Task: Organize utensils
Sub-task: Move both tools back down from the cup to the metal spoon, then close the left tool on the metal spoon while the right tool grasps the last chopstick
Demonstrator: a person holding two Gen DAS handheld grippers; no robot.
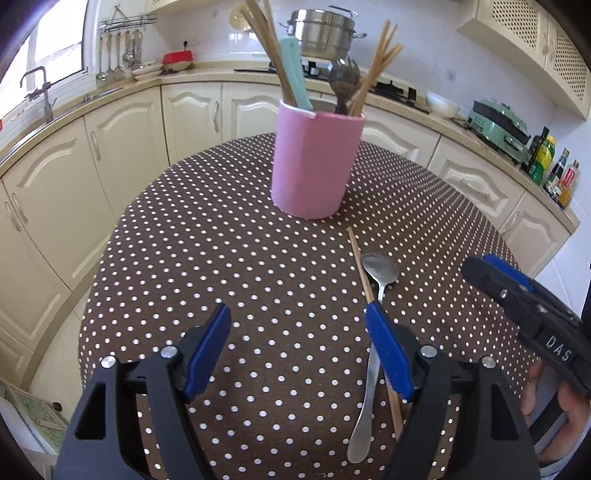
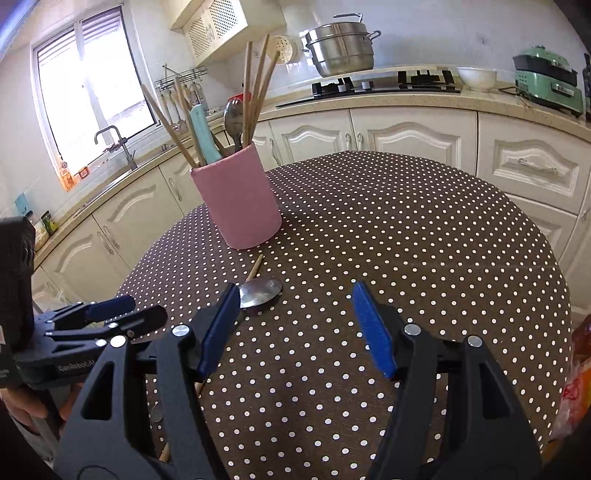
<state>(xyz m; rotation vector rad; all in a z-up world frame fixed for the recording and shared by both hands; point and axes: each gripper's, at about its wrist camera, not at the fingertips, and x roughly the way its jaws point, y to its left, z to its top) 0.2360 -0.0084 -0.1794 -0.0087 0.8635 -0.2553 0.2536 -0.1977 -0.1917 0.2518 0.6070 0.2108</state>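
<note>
A pink utensil holder [image 1: 314, 162] stands on the dotted table and holds several wooden chopsticks, a teal handle and a metal spoon; it also shows in the right wrist view [image 2: 238, 199]. A metal spoon [image 1: 376, 280] and one wooden chopstick [image 1: 360, 258] lie on the cloth in front of it, also seen in the right wrist view as spoon [image 2: 260, 291] and chopstick [image 2: 255, 269]. My left gripper [image 1: 297, 321] is open and empty, its right finger over the spoon handle. My right gripper [image 2: 293, 314] is open and empty, to the right of the spoon.
The round table [image 1: 221, 258] has a brown cloth with white dots. Cream kitchen cabinets [image 1: 122, 144] and a counter ring the far side, with a steel pot [image 1: 325, 33], a green appliance [image 1: 498, 129] and bottles [image 1: 554, 170]. The right gripper [image 1: 517, 295] shows at the right.
</note>
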